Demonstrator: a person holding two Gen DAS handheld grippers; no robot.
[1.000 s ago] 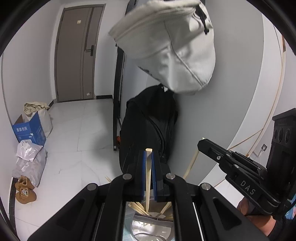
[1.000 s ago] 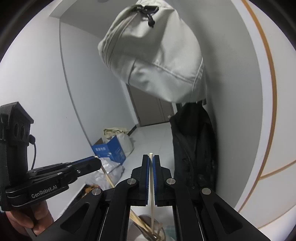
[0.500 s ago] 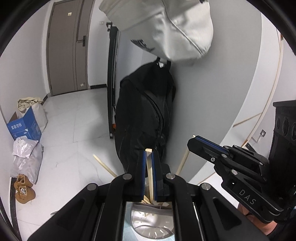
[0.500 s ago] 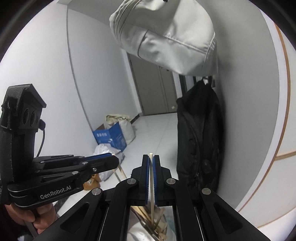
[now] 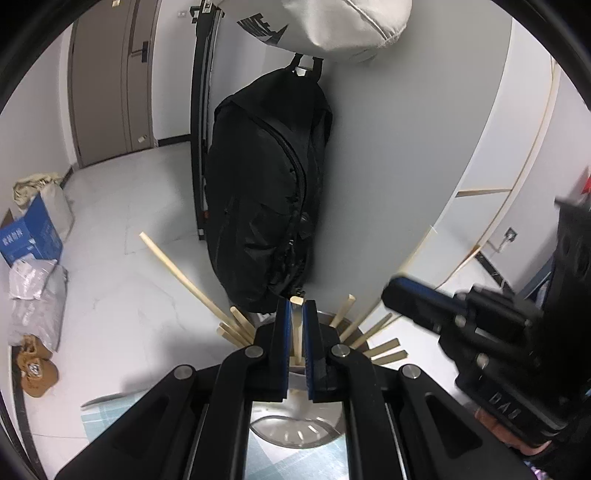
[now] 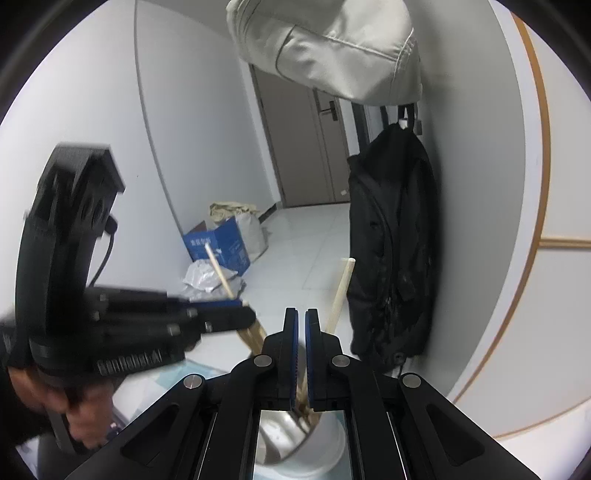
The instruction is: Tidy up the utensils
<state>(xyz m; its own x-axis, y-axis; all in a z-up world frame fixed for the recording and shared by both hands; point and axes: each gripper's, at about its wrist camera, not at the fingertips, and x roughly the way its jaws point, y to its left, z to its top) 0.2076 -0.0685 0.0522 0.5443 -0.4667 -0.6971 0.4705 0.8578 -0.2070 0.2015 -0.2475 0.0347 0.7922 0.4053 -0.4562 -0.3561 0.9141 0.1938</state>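
Observation:
A metal utensil holder [image 5: 291,432] stands below both grippers with several wooden chopsticks [image 5: 177,271] fanned out of it. It shows as a white-walled cup [image 6: 317,454] in the right wrist view. My left gripper [image 5: 296,308] is shut on one chopstick [image 5: 296,325] that stands upright over the holder. My right gripper [image 6: 300,317] has its blue pads a narrow gap apart with nothing between them at the tips; a chopstick [image 6: 341,291] leans just to its right. The right gripper [image 5: 476,328] shows blurred at right in the left wrist view. The left gripper [image 6: 221,317] shows at left in the right wrist view.
A black backpack [image 5: 266,199] and a grey bag [image 5: 332,26] hang on the wall ahead. A blue box [image 5: 29,240], plastic bags and brown slippers [image 5: 35,365] lie on the white floor at left. A pale blue mat [image 5: 110,421] lies under the holder.
Both grippers have tilted down toward the holder. The chopstick that stood between my right gripper's pads is no longer there. My left gripper still holds its chopstick.

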